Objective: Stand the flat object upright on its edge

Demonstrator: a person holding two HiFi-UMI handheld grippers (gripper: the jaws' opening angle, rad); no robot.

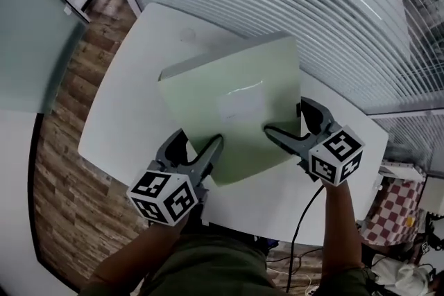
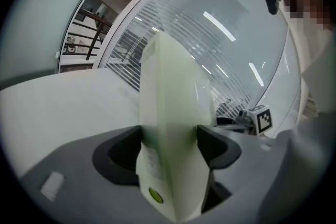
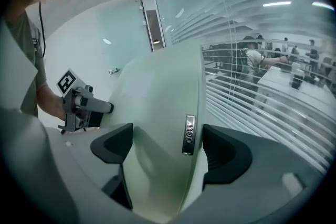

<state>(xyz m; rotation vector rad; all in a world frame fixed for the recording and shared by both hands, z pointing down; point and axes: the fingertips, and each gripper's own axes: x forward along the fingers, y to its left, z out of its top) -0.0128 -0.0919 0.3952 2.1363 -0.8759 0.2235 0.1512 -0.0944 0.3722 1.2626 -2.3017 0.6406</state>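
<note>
Over the white table (image 1: pixel 135 83): pale green flat case (image 1: pixel 236 97), clamped at its near edge by left gripper (image 1: pixel 195 146) and right gripper (image 1: pixel 291 123) (both jaw pairs pressing its two faces).

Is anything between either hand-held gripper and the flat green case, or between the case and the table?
Nothing visible. The left hand-held gripper and the right hand-held gripper both clamp the case; the table beneath shows no obstacle.

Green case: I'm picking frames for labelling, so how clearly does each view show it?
Left gripper view: the green case looks soft up close; right gripper view: sharper, logo plate visible, edges fisheye-curved; head view: sharp, with a glare streak.
</note>
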